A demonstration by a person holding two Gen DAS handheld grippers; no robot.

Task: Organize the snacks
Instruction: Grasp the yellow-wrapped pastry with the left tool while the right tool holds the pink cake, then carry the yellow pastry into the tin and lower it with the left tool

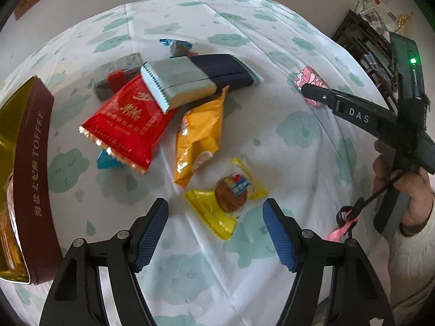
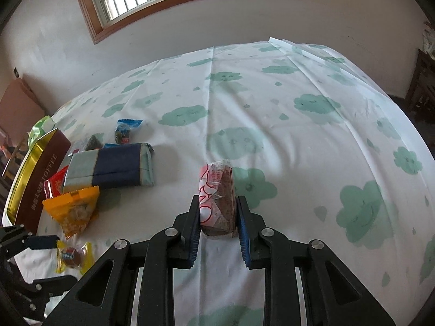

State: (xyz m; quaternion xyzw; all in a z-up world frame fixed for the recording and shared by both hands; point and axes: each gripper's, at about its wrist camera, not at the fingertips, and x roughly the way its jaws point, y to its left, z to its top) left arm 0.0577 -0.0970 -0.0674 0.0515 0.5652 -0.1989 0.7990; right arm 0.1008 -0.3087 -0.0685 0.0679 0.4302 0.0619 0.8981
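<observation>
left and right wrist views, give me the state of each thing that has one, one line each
left gripper: open, empty, above the yellow-wrapped round cake
right gripper: shut on the pink-and-white wrapped brown bar
maroon toffee tin with gold inside: lid off, open
yellow-wrapped round cake: sealed, flat on the cloud-print cloth
orange snack packet: sealed, crumpled
red foil packet: sealed, partly under the grey and navy pack
</observation>
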